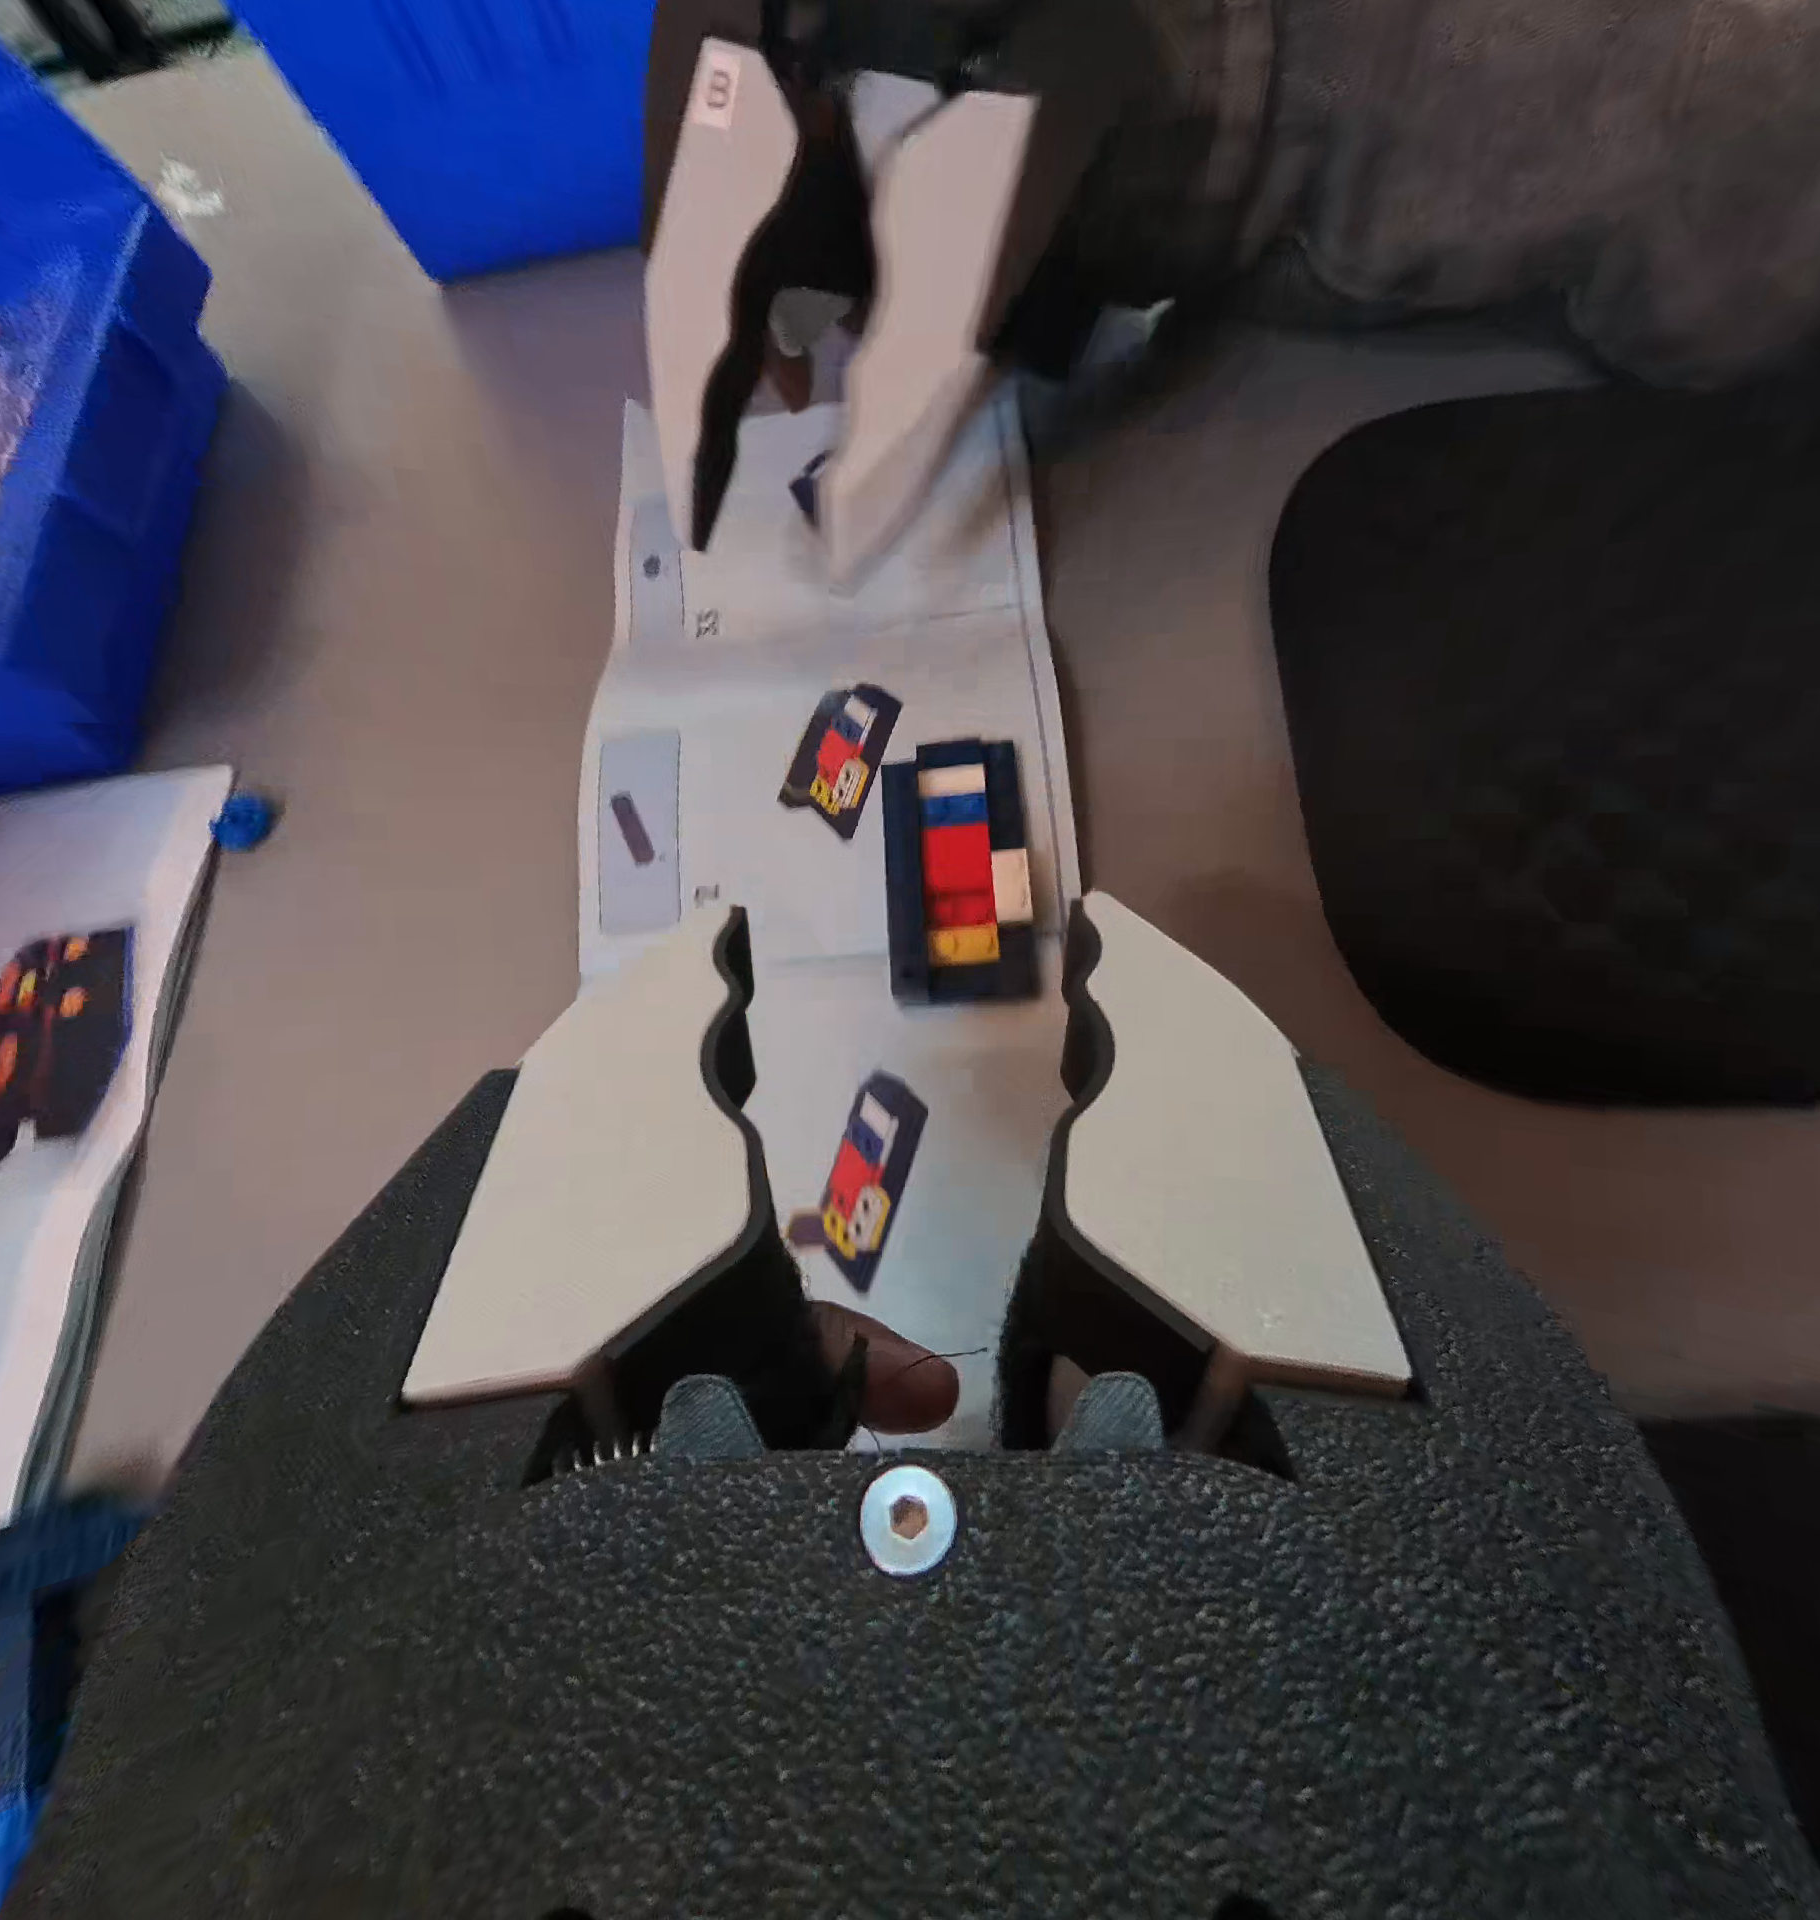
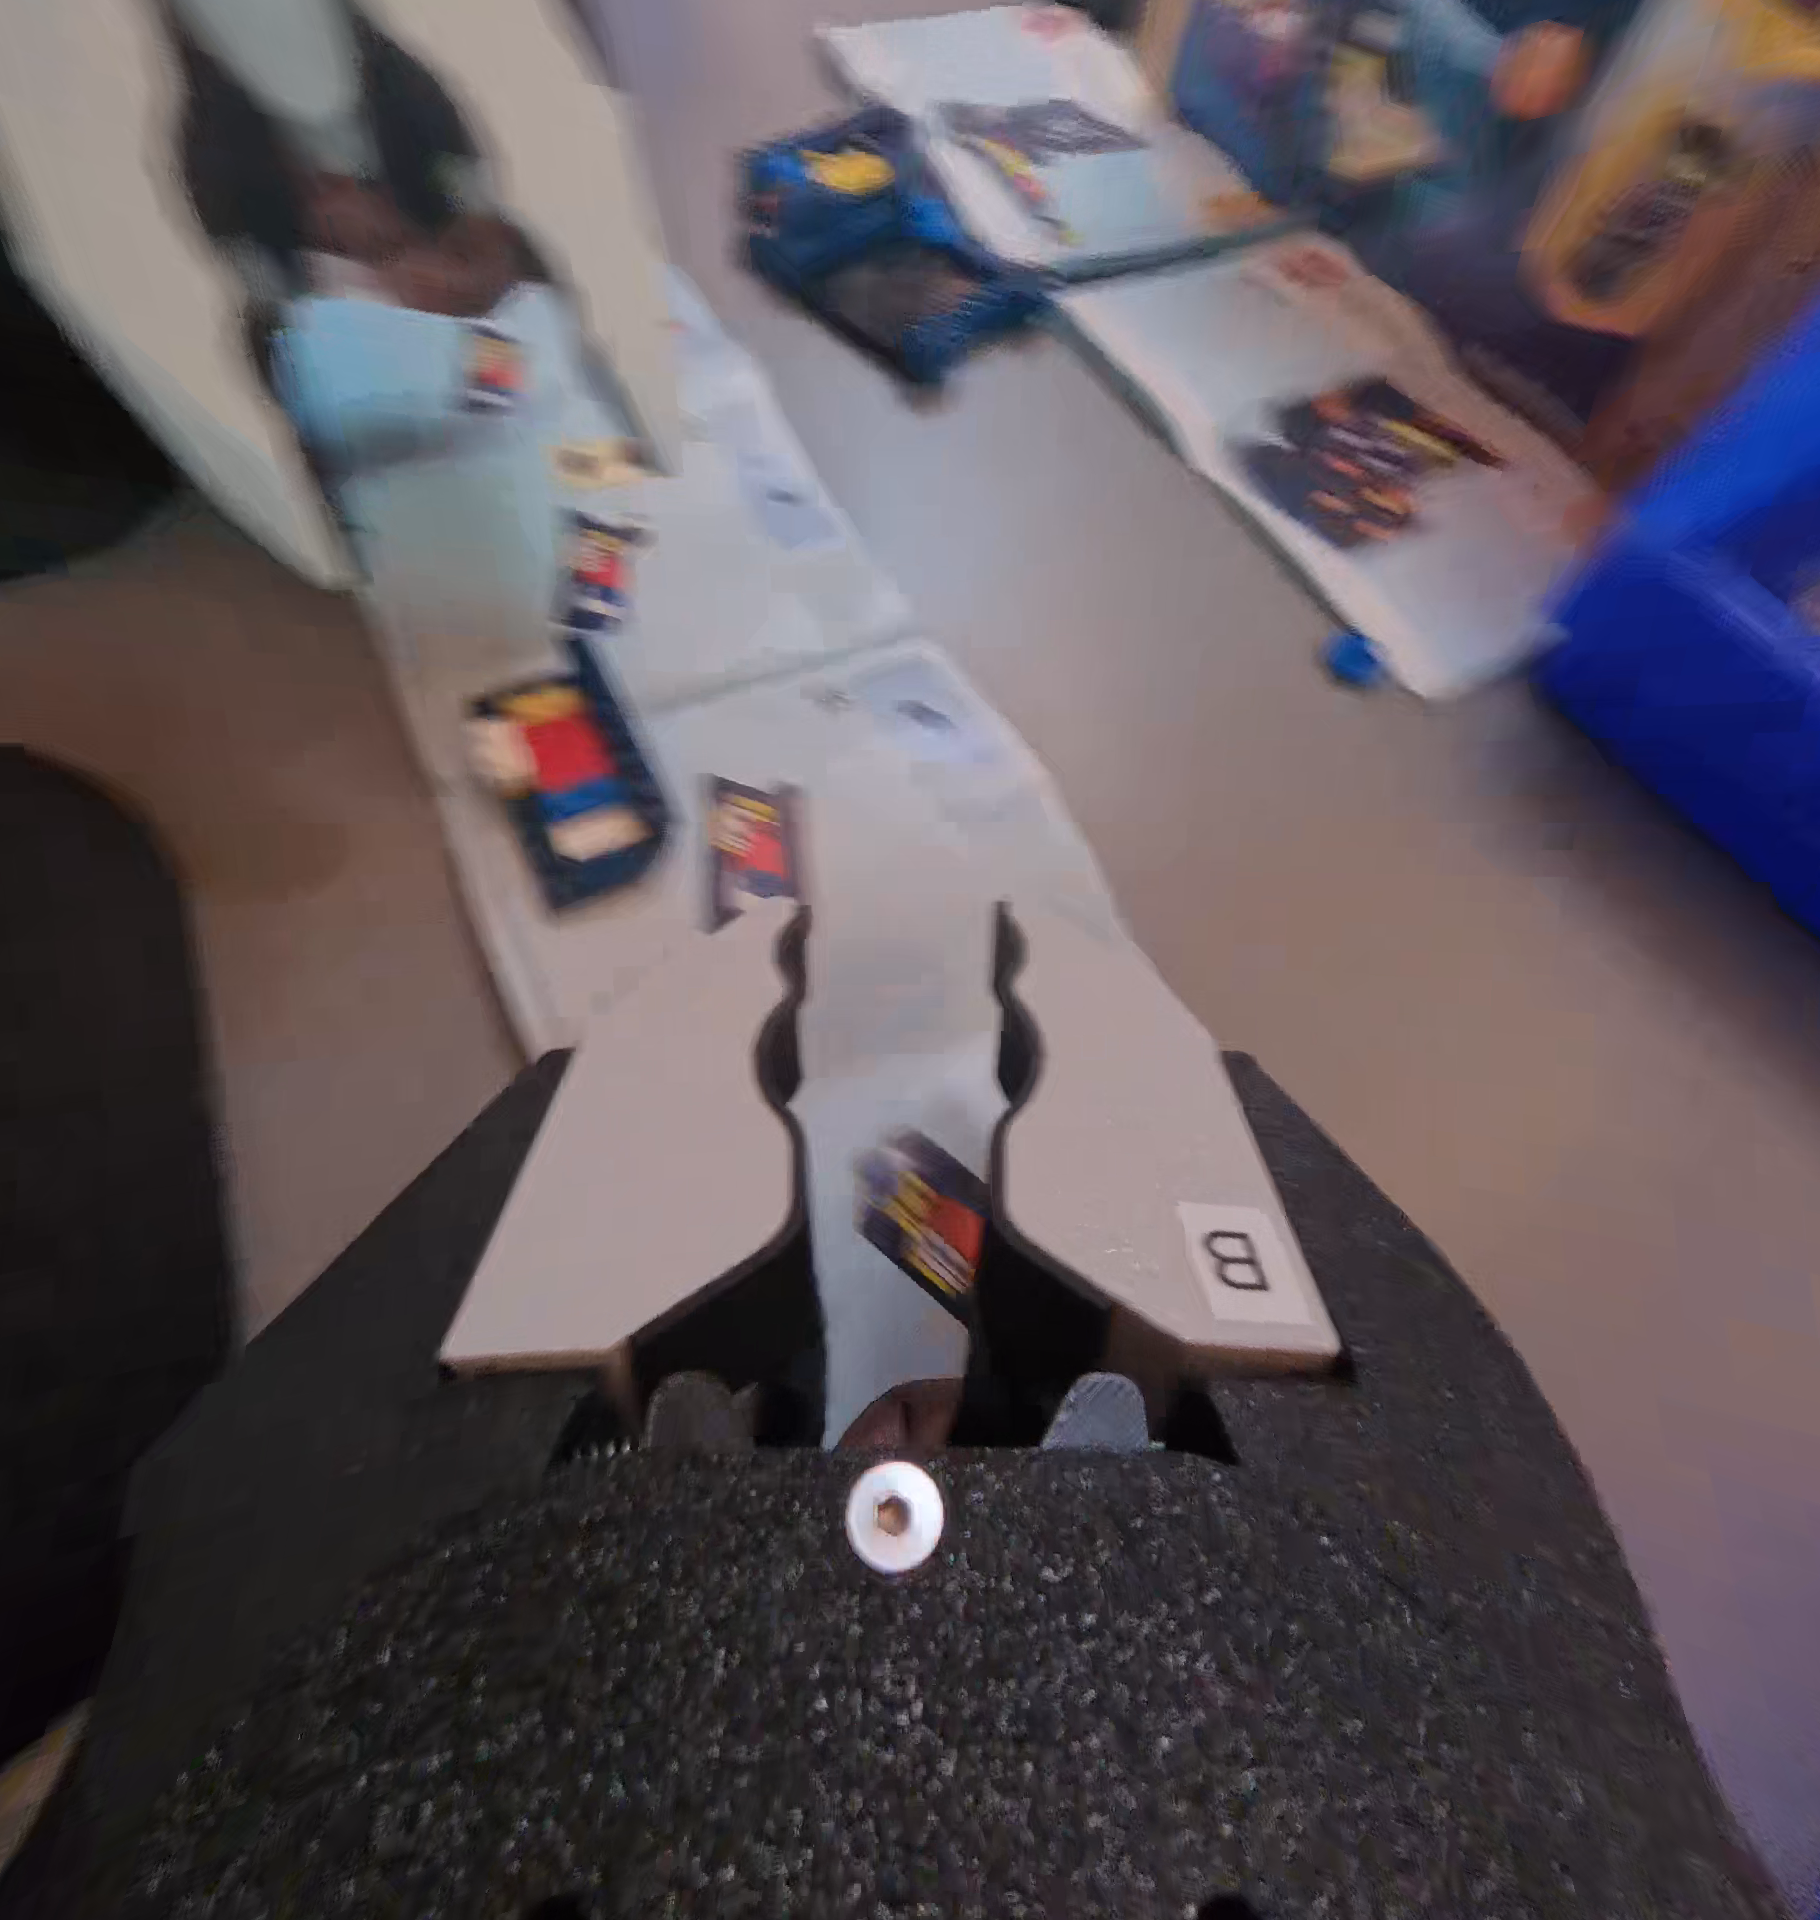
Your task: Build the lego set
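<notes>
A small brick build point(image 1: 963, 873), a dark navy base with white, blue, red and yellow bricks, lies on an open instruction booklet point(image 1: 844, 644) on the grey table. My left gripper point(image 1: 908, 935) is open above the booklet. The build lies just beyond its tips, close to the right finger point(image 1: 1145, 997), and no pad touches it. My right gripper point(image 1: 771, 530) hovers over the far end of the booklet. In the right wrist view the right gripper point(image 2: 901, 935) is open with only bare page between its pads. The build point(image 2: 573, 769) lies ahead to its left, and the left gripper point(image 2: 490, 509) is beyond it.
A black chair seat point(image 1: 1571, 748) sits by the table's edge. Blue bins point(image 1: 54, 468) point(image 2: 1716, 675) stand at the side. A second booklet point(image 1: 54, 987) lies near them with a loose small blue brick point(image 1: 244, 821) beside it. A person's grey sleeve point(image 1: 1457, 156) is behind the right gripper. About 11 centimeters separates my left fingertips from my right.
</notes>
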### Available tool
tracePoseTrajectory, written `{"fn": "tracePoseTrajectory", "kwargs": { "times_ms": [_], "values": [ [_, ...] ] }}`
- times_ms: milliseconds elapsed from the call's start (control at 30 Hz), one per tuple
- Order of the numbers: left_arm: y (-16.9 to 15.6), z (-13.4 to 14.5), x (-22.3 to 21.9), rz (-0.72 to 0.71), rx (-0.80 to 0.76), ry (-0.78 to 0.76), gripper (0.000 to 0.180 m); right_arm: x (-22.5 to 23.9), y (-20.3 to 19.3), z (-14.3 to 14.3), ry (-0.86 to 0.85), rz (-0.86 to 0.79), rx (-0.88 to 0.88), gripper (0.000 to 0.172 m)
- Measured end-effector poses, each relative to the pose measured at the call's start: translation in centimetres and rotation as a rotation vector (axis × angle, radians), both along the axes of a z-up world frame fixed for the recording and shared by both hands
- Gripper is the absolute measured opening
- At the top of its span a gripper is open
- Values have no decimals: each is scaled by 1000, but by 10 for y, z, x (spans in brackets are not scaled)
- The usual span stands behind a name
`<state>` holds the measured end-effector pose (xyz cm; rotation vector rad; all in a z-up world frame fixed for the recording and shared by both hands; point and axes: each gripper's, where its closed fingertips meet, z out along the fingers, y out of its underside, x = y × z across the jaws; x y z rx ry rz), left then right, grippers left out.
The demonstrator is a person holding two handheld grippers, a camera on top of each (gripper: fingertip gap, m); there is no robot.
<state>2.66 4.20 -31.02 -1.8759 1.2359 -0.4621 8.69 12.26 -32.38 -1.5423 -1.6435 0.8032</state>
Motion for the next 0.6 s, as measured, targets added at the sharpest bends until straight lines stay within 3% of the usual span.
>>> {"fn": "tracePoseTrajectory", "kwargs": {
  "times_ms": [33,67,200,367,600],
  "values": [
    [2,-3,7,-40,15,-1,58,11,18,-3,-17,-90,40,14],
    [5,-7,11,-61,24,-18,61,21,32,-7,-39,-159,78,6],
    [-5,-20,11,-115,-56,-114,66,40,43,-33,-150,-242,28,2],
    [2,-16,0,-77,-18,-143,60,41,38,-33,-127,-237,-119,0],
    [-7,-38,-1,-111,-144,-33,58,41,33,-33,-118,-211,-187,0]
  ]
}}
